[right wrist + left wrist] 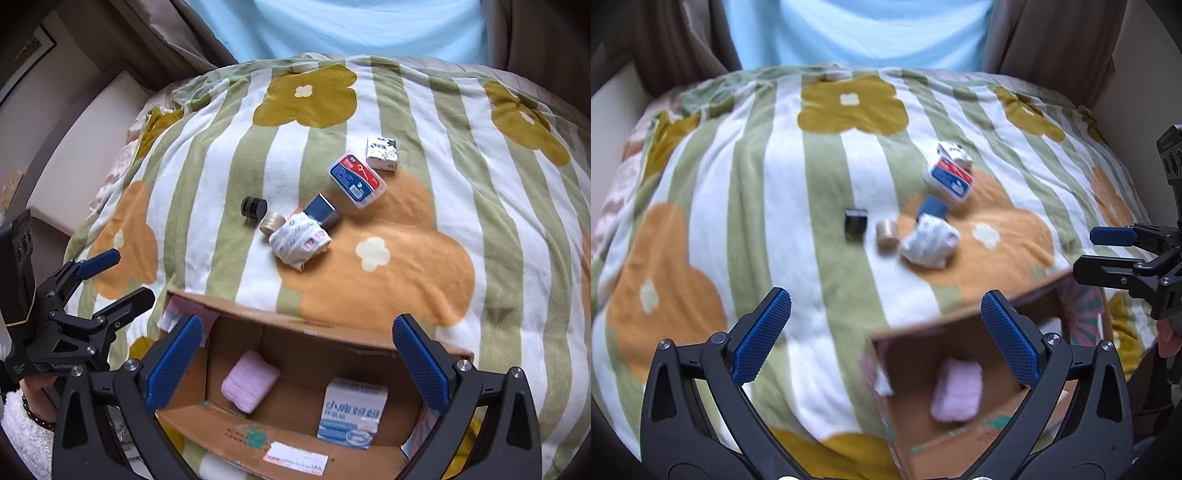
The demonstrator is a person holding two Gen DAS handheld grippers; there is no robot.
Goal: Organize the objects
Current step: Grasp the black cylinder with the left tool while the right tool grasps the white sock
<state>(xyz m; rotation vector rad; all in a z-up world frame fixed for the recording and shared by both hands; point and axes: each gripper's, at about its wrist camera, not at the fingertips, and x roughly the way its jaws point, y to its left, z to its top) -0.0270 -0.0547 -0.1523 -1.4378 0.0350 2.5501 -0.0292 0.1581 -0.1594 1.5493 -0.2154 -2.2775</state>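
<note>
Both tongs stood apart and held nothing. The left tongs (pixel 886 332) hung low in the left wrist view over the near edge of the bed blanket (pixel 701 184), and the right tongs (pixel 297 354) hung at the bottom of the right wrist view, above the open cardboard box (pixel 295 328).

Inside the box, at the lower centre of the right wrist view, lay a folded pink cloth (pixel 249 386) on the left and a white and blue carton (pixel 352 411) on the right. The carton carried large Chinese characters, which I could not read with certainty. A white label (pixel 295 459) with tiny unreadable print was stuck to the box's near wall.

The remaining things lay in a cluster at the middle of the blanket. A small black jar (pixel 253 209) lay farthest left, with a beige roll (pixel 271 223) just beside it. A rolled white cloth with printed marks (pixel 300 242) touched a dark blue box (pixel 323 212). Up and to the right sat a clear case with a red and blue label (pixel 357 179), and beyond it a small white packet with black print (pixel 383 153); the writing on both was too small to read.
</note>
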